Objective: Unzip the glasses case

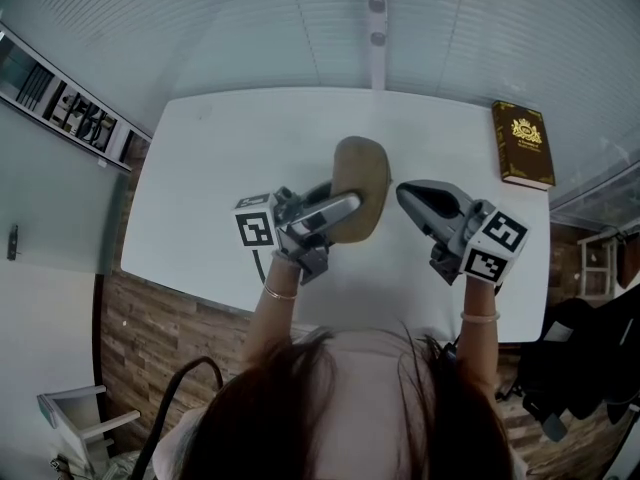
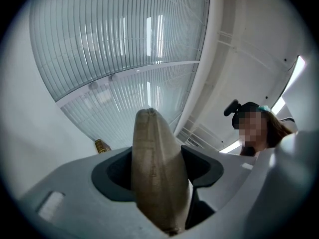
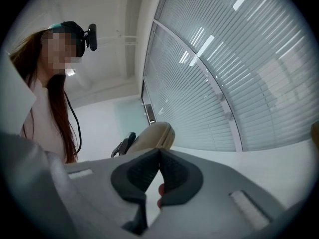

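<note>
Fingers point(image 2: 113, 176) of the left gripper point(image 1: 335, 213) are clamped on 1 tan glasses case point(image 1: 360, 183), held over the white table point(image 1: 210, 178). Just beside it, the right gripper point(image 1: 408, 196) has its 2 jaws pressed together, empty. The case's zip is hard to make out. 1 brown book point(image 1: 522, 144) lies at the table's far corner. Blinds point(image 1: 250, 18) line the windows; the floor point(image 1: 150, 338) is wood.

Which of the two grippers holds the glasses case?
The left gripper: the tan glasses case is clamped between its jaws. The right gripper has its jaws together and only stands beside the case.
</note>
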The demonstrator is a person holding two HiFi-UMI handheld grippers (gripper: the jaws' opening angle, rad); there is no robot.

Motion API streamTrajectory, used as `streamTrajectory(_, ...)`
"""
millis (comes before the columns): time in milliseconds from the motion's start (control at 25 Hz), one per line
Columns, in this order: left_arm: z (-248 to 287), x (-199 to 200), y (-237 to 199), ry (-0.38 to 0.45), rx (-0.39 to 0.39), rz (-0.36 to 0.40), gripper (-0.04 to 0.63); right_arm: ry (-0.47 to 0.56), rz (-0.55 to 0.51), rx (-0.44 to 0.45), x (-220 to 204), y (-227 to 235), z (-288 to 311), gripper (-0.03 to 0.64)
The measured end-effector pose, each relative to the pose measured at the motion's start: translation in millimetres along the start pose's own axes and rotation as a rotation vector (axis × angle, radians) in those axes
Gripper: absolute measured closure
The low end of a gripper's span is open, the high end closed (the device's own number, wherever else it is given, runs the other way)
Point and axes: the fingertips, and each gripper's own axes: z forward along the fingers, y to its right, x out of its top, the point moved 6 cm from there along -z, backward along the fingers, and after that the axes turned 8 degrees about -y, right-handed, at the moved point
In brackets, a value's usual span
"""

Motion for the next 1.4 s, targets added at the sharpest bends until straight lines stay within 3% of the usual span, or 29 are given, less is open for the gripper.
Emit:
streamTrajectory(760,-6.4,-1.5,-3.6,0.092,0.05,-0.079,0.302,-0.018,0.04,0.002,-14.8,-6.5,4.5,0.614)
streamTrajectory(960,-6.6,-2.9,-0.4,0.153,0.008,-0.162,0.302,-0.038,0.035,0.009,-19.7,-14.2,6.0,0.614)
streamTrajectory(1400,-6.6,-4.2,5.6,0.185,0.027,-0.163,0.302,-0.046,0.039,-0.001,-25.7,-25.9,2.5,0.614)
